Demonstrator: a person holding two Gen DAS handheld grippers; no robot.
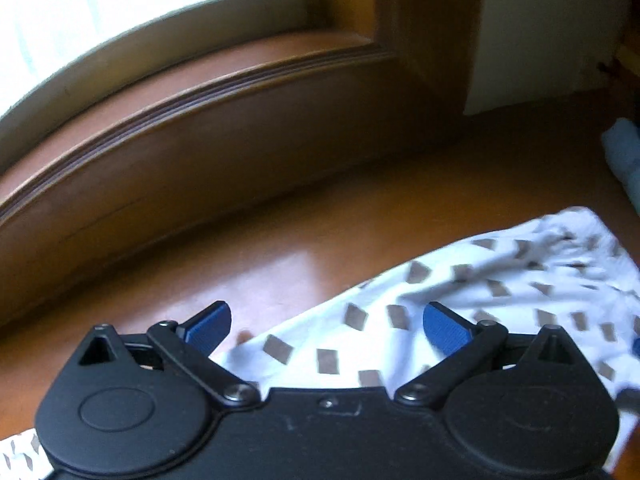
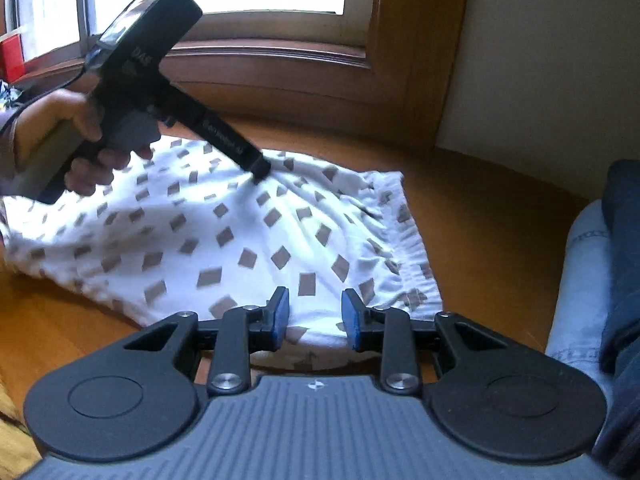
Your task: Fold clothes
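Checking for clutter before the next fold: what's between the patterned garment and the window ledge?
Only bare wooden floor between the patterned garment and the window ledge, in the left wrist view.

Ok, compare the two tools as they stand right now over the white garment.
The left tool has its jaws spread wide; the right tool has a narrower gap. The left tool sits at the white garment's window-side edge; the right tool sits at its near edge. Both have blue pads and hold nothing.
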